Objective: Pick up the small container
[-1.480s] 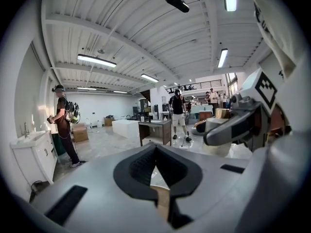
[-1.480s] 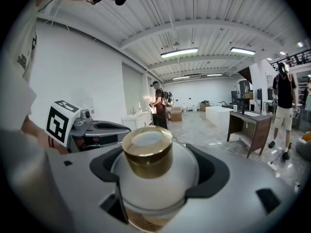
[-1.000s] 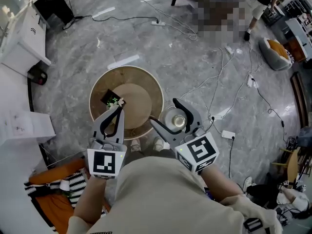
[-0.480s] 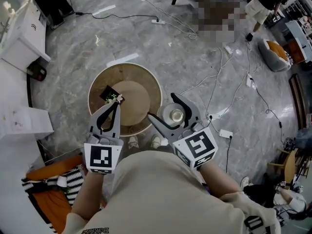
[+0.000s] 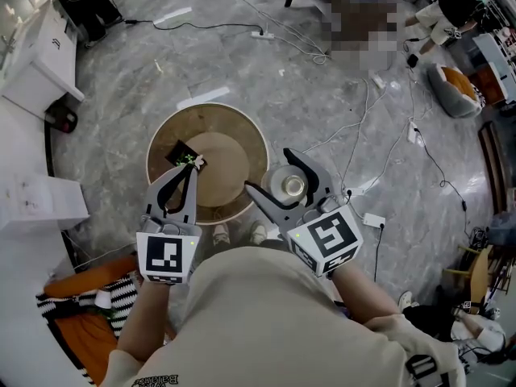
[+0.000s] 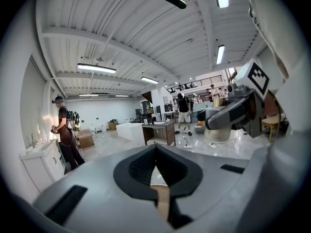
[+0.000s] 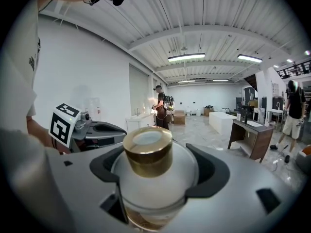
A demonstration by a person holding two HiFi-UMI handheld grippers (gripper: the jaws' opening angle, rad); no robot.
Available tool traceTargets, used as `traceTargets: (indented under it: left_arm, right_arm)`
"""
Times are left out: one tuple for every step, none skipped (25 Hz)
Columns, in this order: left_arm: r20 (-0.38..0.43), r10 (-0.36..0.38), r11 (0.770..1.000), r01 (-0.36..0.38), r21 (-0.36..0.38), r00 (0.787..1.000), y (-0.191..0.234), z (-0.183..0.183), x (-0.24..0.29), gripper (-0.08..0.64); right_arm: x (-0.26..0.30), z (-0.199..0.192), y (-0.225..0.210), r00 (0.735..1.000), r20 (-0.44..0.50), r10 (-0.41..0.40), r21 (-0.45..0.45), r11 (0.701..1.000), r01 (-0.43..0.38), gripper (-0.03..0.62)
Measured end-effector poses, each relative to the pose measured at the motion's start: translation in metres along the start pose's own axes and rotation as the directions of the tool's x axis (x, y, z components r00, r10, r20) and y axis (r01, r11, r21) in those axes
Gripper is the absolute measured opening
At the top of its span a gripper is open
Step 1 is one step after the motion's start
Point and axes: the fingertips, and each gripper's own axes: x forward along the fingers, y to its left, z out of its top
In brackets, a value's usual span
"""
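Seemingly lifted: my right gripper (image 7: 158, 171) clamps the small frosted-glass, gold-capped container (image 7: 148, 147), left gripper (image 6: 156, 164) pinched empty; next I'd hold steady.

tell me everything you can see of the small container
The small container is a round jar with a frosted white, glass-like body and a short gold cylindrical cap with a pale top. It sits upright, clamped at its sides between the right gripper's jaws, just off the right edge of the round table.
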Motion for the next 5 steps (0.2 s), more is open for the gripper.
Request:
traceTargets:
  left_arm:
    - [-0.001, 0.0, 1.0, 0.0, 0.0, 1.0, 0.0005, 0.0006, 0.0007, 0.006]
    - [-0.001, -0.001, 1.0, 0.001, 0.0, 1.0, 0.0009, 0.0015, 0.0017, 0.006]
    - [-0.001, -0.002, 1.0, 0.002, -0.001, 1.0, 0.0012, 0.0024, 0.0028, 0.006]
    - [-0.001, -0.003, 1.0, 0.003, -0.001, 1.0, 0.0015, 0.0032, 0.004, 0.006]
    - [-0.002, -0.004, 1.0, 0.004, -0.001, 1.0, 0.0019, 0.0041, 0.0052, 0.006]
  right_arm:
    - [0.0009, 0.0005, -0.0001, 1.0, -0.001, 0.003, -0.001, 1.0, -0.003, 0.342]
    - [0.0017, 0.0011, -0.0003, 1.0, -0.003, 0.006, -0.001, 1.0, -0.006, 0.342]
    - [0.0027, 0.0016, -0.0006, 1.0, -0.005, 0.009, -0.001, 1.0, -0.009, 0.342]
    - [0.0037, 0.0022, -0.0008, 1.0, -0.007, 0.013, -0.002, 1.0, -0.013, 0.342]
    - [0.0048, 0.0027, -0.001, 1.0, -0.009, 0.016, -0.002, 1.0, -0.016, 0.342]
